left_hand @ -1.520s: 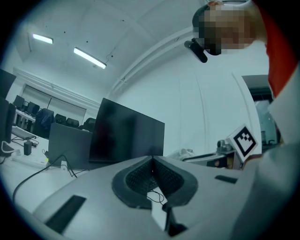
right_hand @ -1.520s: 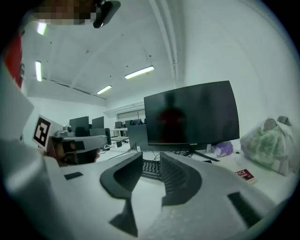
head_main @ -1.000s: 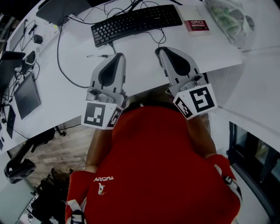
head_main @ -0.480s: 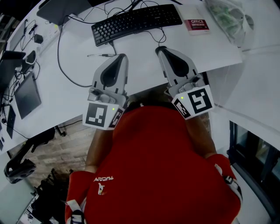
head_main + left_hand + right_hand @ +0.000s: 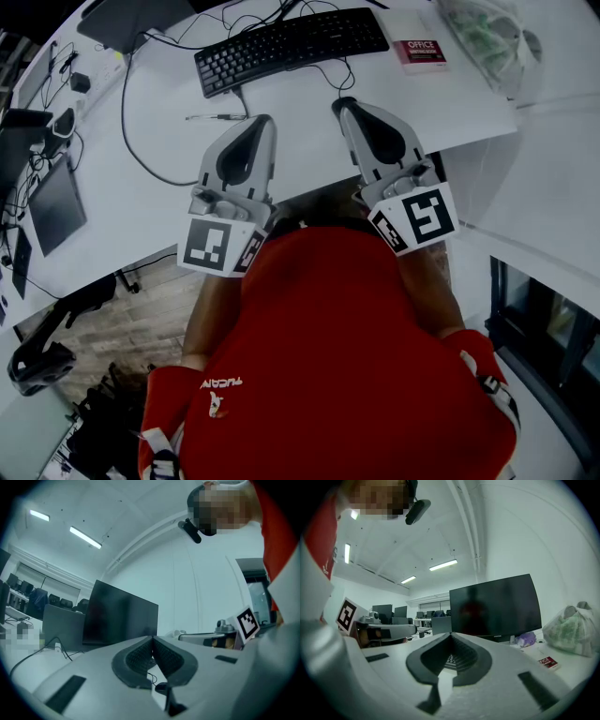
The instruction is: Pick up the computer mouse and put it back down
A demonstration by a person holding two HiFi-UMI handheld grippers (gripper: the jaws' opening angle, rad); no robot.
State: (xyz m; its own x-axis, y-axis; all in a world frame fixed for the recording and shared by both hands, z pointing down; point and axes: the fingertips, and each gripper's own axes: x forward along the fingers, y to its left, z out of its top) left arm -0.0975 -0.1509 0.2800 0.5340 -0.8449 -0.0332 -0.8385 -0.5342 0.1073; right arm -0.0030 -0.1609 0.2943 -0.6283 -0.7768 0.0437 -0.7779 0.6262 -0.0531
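Two tools rest level over the near edge of the white tabletop (image 5: 159,202): the left hand-held gripper (image 5: 263,120) and the right hand-held gripper (image 5: 352,106), side by side and apart, both pointing toward the black keyboard (image 5: 292,49). On the left one my own view shows the dark ribbed pads pressed together at the tips, clenched with nothing between them. The right one is clenched in the same way, its pads meeting in a closed seam and empty, with a strip of keyboard showing through the gap below them. What I take for the computer mouse (image 5: 338,105) lies on the tabletop just at the tip of the right hand-held gripper. From above I see only a dark rounded edge of it, the rest is hidden beneath the tool, and a thin cable loops from it back toward the keyboard. Beyond the keyboard's right end lies a red book (image 5: 421,54), and near it a crumpled plastic bag (image 5: 487,37). A dark monitor (image 5: 497,604) stands behind.
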